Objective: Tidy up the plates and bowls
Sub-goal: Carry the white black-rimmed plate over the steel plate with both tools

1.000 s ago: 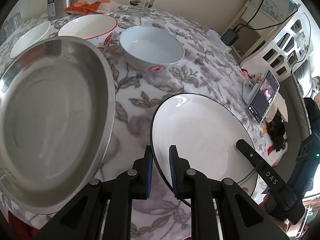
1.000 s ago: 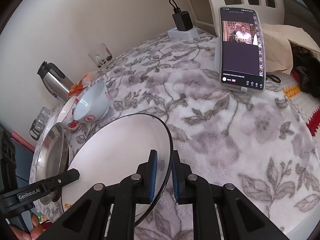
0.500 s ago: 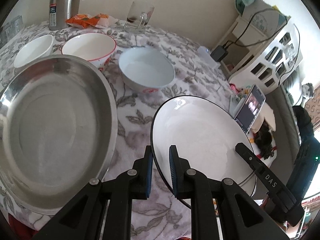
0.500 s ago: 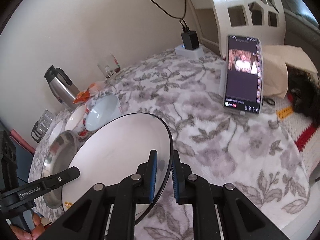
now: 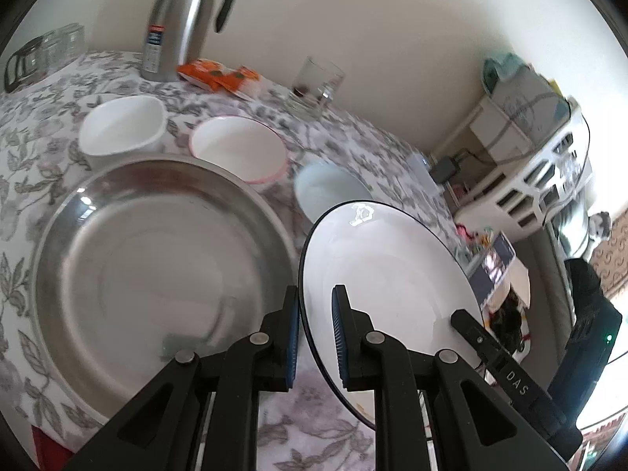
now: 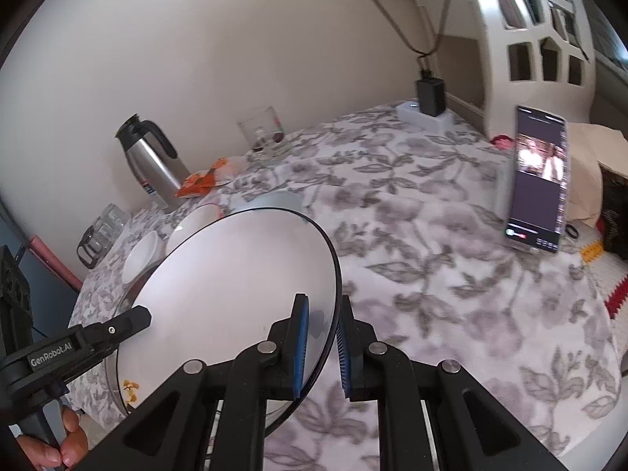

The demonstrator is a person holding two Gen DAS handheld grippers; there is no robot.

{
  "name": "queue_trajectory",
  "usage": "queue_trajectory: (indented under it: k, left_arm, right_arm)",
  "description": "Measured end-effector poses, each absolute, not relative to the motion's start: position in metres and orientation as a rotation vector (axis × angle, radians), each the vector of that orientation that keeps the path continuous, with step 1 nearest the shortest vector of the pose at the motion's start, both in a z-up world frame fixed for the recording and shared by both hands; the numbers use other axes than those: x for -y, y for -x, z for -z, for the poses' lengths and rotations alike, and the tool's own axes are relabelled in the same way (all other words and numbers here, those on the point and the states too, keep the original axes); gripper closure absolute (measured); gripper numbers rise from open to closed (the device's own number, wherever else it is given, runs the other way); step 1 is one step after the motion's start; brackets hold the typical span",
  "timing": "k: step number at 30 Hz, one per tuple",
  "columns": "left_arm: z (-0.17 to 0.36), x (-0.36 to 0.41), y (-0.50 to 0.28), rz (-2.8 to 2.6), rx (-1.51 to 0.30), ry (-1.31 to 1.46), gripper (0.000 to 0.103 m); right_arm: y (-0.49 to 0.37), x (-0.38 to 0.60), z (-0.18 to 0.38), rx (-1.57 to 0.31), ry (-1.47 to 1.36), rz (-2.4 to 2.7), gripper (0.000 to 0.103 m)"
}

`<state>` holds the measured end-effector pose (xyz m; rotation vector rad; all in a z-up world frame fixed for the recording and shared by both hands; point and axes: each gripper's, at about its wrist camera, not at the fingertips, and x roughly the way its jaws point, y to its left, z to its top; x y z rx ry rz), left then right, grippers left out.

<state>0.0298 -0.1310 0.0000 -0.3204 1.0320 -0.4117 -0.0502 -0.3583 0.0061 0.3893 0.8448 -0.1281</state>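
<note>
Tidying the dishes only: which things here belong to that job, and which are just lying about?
Job: black-rimmed plate, steel plate, three bowls.
Lying about: thermos, snack packets, glass mug, phone, charger.

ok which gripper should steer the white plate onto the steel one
Left, probably. The left gripper grips the white plate on the rim nearest the steel plate; the right gripper grips the far rim.

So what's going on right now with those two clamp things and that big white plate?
Left gripper and right gripper both shut on white plate, opposite rims, plate raised and tilted. Steel pan beside it, blue bowl just beyond.
</note>
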Motion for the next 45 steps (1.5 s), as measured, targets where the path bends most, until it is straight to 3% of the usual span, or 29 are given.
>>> queue_trajectory:
  k: [22, 45]
  left_arm:
    - [0.001, -0.005, -0.068, 0.257, -0.993, 0.543, 0.086]
    - [0.019, -0.055, -0.081, 0.149, -1.024, 0.644, 0.086]
  right_arm:
    - [-0.011, 0.234, -0.014, -0.892, -0.292, 0.011, 0.088]
    - [-0.04, 0.191, 0.008, -0.94, -0.298, -0.029, 0.088]
